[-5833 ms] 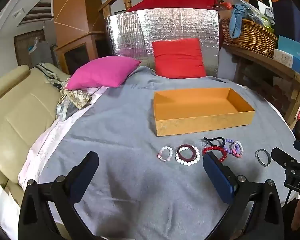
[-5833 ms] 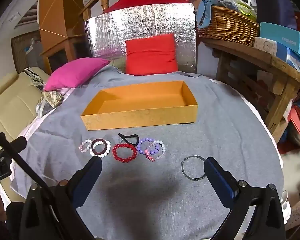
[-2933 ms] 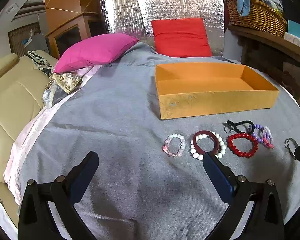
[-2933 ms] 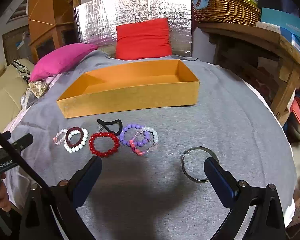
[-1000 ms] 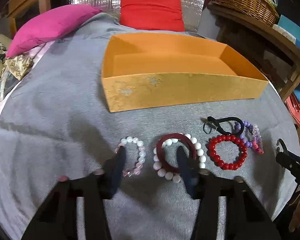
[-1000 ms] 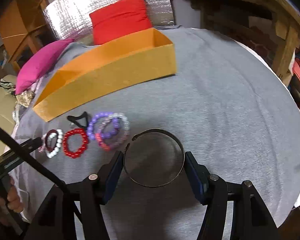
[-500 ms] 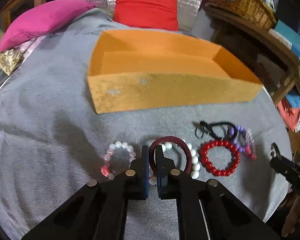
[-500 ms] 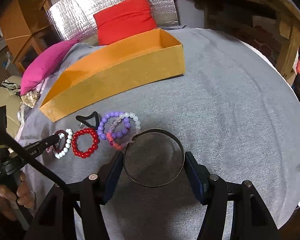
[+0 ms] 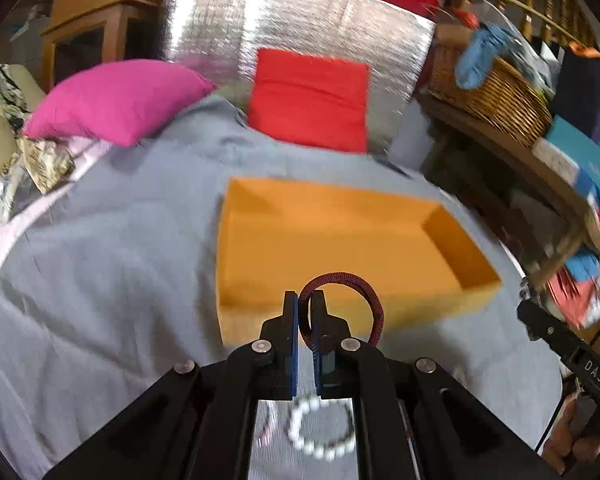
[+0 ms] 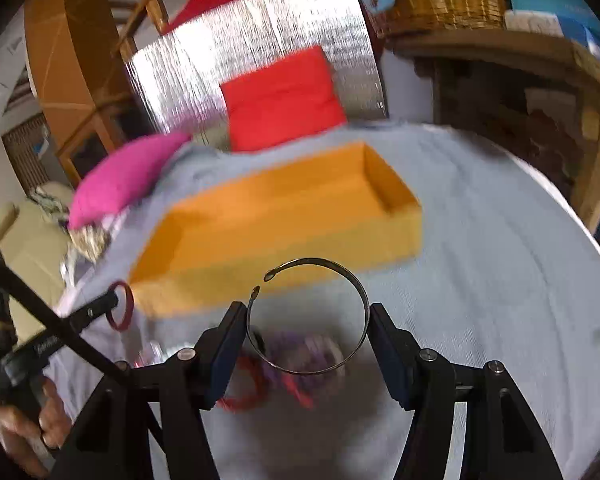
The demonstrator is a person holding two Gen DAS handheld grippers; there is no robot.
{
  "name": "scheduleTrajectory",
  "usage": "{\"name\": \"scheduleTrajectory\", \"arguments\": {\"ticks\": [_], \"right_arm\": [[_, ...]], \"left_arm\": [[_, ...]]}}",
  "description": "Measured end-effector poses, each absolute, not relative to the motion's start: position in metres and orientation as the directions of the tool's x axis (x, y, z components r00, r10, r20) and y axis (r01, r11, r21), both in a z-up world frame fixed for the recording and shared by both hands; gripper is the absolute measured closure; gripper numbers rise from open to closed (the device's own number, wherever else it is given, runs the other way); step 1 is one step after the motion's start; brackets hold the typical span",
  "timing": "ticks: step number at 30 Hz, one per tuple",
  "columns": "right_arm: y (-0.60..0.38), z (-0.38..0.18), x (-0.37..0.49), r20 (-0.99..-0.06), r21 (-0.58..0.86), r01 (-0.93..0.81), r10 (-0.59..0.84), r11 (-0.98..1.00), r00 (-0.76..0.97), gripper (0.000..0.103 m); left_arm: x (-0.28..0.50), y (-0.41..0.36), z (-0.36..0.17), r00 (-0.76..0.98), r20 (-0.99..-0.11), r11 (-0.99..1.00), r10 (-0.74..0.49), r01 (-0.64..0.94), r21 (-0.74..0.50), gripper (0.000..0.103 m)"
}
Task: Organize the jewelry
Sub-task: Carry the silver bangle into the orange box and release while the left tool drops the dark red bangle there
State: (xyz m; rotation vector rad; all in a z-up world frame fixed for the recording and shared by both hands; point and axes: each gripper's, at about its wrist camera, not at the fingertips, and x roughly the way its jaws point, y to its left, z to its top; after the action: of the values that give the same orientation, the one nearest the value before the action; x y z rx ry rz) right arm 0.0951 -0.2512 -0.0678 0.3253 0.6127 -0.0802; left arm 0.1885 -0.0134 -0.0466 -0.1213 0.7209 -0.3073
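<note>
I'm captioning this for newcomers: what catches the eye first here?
The orange box sits open mid-cloth. In front of it each gripper holds a ring: the left gripper pinches a dark red bracelet, the right gripper spans a thin metal bangle. A red cushion stands behind.

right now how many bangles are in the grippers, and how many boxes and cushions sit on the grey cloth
dark red cord bangle, in the left gripper: 1
silver metal open bangle, in the right gripper: 1
orange cardboard box: 1
red fabric cushion: 1
pink fabric cushion: 1
total: 5
</note>
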Motion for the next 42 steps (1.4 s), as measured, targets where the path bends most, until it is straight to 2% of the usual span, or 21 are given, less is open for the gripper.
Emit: {"name": "scheduleTrajectory", "arguments": {"ticks": [4, 8, 11, 16, 19, 20, 22, 23, 24, 27, 30, 37, 42], "right_arm": [[-0.25, -0.048, 0.138, -0.48, 0.261, 0.135, 0.007, 0.956, 0.878, 0.039], [-0.262, -0.057, 0.182, -0.465, 0.324, 0.128, 0.04, 0.938, 0.884, 0.038], [-0.265, -0.072, 0.221, -0.521, 0.306, 0.165, 0.02, 0.938, 0.854, 0.038], [-0.255, -0.077, 0.26, -0.635, 0.179, 0.147, 0.0, 0.973, 0.772, 0.038], [-0.249, -0.087, 0.274, -0.707, 0.16, 0.156, 0.003, 0.975, 0.708, 0.038], [-0.247, -0.09, 0.275, -0.724, 0.163, 0.156, 0.01, 0.974, 0.69, 0.038], [-0.244, -0.094, 0.278, -0.75, 0.147, 0.168, -0.001, 0.975, 0.662, 0.038], [-0.245, -0.096, 0.279, -0.761, 0.139, 0.186, -0.015, 0.973, 0.649, 0.038], [-0.245, -0.098, 0.278, -0.768, 0.146, 0.201, -0.018, 0.969, 0.64, 0.038], [-0.249, -0.1, 0.279, -0.786, 0.148, 0.243, -0.035, 0.959, 0.618, 0.031], [-0.252, -0.093, 0.267, -0.778, 0.148, 0.252, -0.044, 0.956, 0.627, 0.031], [-0.253, -0.058, 0.206, -0.703, 0.154, 0.24, -0.064, 0.958, 0.708, 0.031], [-0.26, -0.039, 0.15, -0.653, 0.163, 0.214, -0.058, 0.963, 0.755, 0.031]], "left_arm": [[0.227, -0.017, -0.037, 0.757, -0.598, 0.963, -0.262, 0.162, -0.217, 0.097], [0.254, -0.029, -0.047, 0.749, -0.612, 0.966, -0.253, 0.161, -0.201, 0.097], [0.27, -0.029, -0.061, 0.724, -0.65, 0.972, -0.231, 0.136, -0.193, 0.097], [0.283, -0.033, -0.084, 0.671, -0.715, 0.98, -0.197, 0.121, -0.156, 0.097], [0.287, -0.026, -0.09, 0.631, -0.745, 0.975, -0.217, 0.1, -0.199, 0.096], [0.286, -0.024, -0.091, 0.622, -0.75, 0.973, -0.224, 0.1, -0.208, 0.094], [0.284, -0.024, -0.088, 0.613, -0.756, 0.973, -0.228, 0.114, -0.2, 0.074], [0.283, -0.023, -0.087, 0.619, -0.756, 0.976, -0.215, 0.112, -0.186, 0.05], [0.28, -0.022, -0.083, 0.635, -0.747, 0.98, -0.196, 0.103, -0.169, 0.04], [0.272, -0.015, -0.07, 0.669, -0.72, 0.983, -0.183, 0.103, -0.154, 0.04], [0.262, -0.007, -0.057, 0.7, -0.693, 0.985, -0.17, 0.106, -0.134, 0.04], [0.225, 0.015, -0.041, 0.752, -0.652, 0.995, -0.095, 0.087, -0.044, 0.039], [0.181, 0.045, -0.048, 0.778, -0.628, 1.0, -0.012, 0.027, 0.014, 0.034]]}}
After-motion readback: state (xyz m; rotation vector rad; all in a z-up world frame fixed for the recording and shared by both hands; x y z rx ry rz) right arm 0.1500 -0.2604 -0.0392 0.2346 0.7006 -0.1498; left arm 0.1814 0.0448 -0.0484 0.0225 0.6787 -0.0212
